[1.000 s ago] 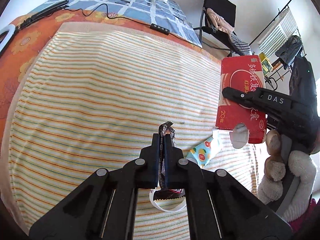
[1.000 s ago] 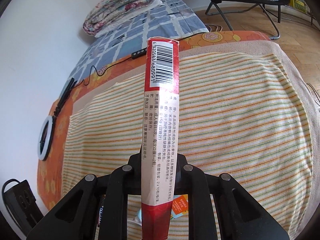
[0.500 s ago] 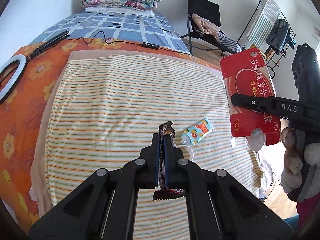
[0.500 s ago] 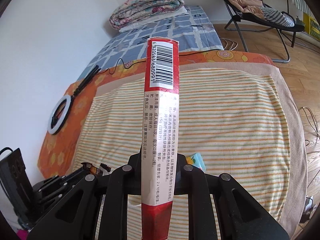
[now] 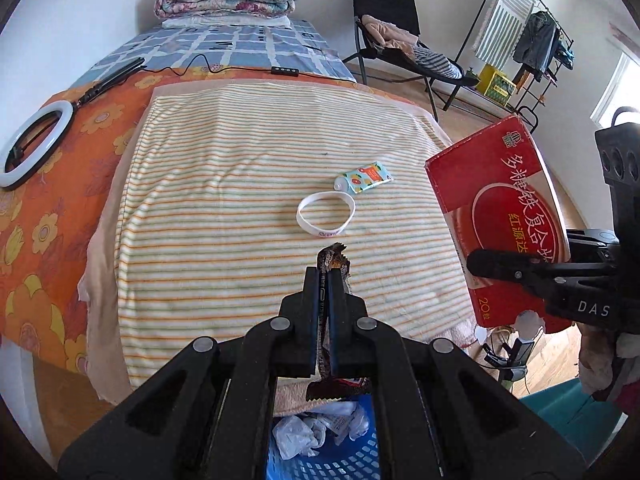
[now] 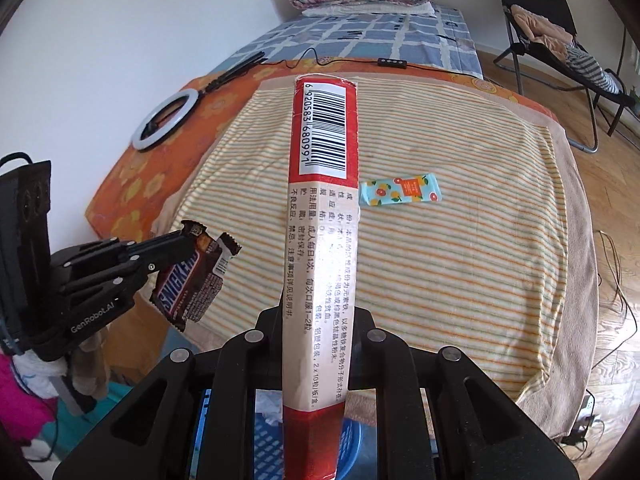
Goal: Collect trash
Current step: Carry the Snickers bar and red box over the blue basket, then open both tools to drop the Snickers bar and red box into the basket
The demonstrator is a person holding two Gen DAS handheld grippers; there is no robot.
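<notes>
The left gripper (image 5: 328, 276) clamps a thin brown candy wrapper (image 6: 192, 276); the right gripper (image 6: 318, 320) pinches a flat red box (image 5: 504, 216) by its narrow sides. Both hang above a blue basket (image 5: 320, 468). They look light, crushable; hold the edges gently

Both grippers — left gripper (image 5: 325, 276), right gripper (image 6: 316, 316) — are matte black with silver pivot screws; white markings read "GenRobot.AI" and "DAS". Hand (image 5: 600, 354): white knit glove.
</notes>
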